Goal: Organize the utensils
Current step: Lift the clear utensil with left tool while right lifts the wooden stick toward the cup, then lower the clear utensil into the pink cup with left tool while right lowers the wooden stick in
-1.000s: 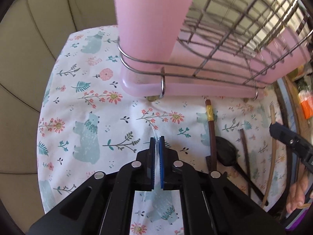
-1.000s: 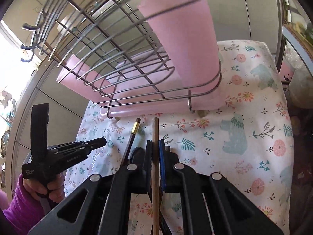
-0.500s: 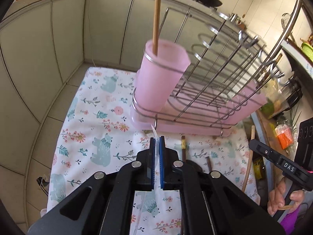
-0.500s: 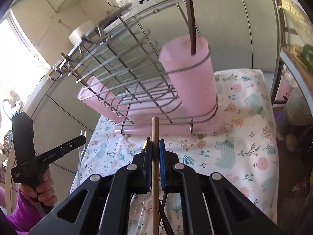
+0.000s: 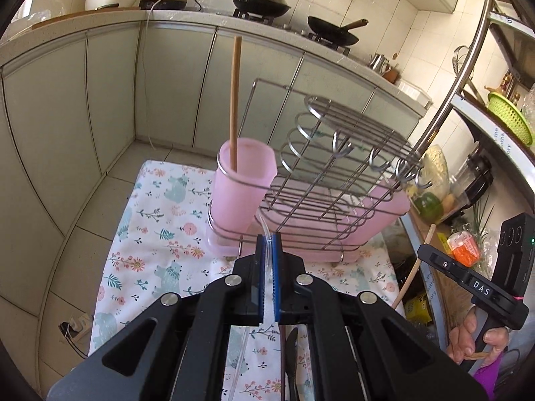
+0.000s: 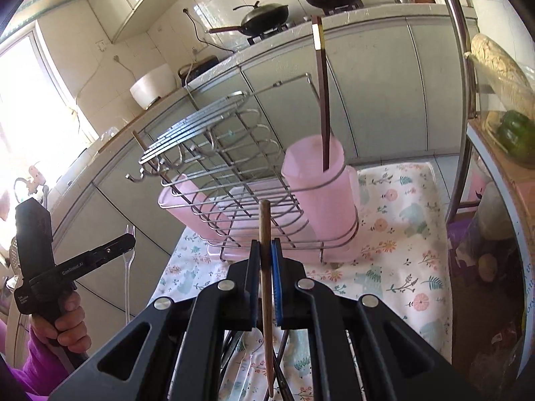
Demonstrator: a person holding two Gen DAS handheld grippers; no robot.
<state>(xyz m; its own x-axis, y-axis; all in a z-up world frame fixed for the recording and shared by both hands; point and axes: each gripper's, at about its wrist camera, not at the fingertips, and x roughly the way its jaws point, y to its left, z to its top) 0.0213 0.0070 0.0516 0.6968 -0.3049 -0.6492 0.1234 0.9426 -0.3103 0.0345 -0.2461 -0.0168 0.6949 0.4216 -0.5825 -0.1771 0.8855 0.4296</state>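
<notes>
Utensils head for a pink cup [image 5: 239, 193] at the near-left corner of a wire rack [image 5: 334, 180] on a floral cloth [image 5: 160, 234] — the left gripper [image 5: 266, 250] clamps a clear plastic fork [image 6: 128, 260], the right gripper [image 6: 264, 254] a wooden chopstick [image 6: 265, 267]. One light chopstick [image 5: 234, 107] stands in the cup.
</notes>
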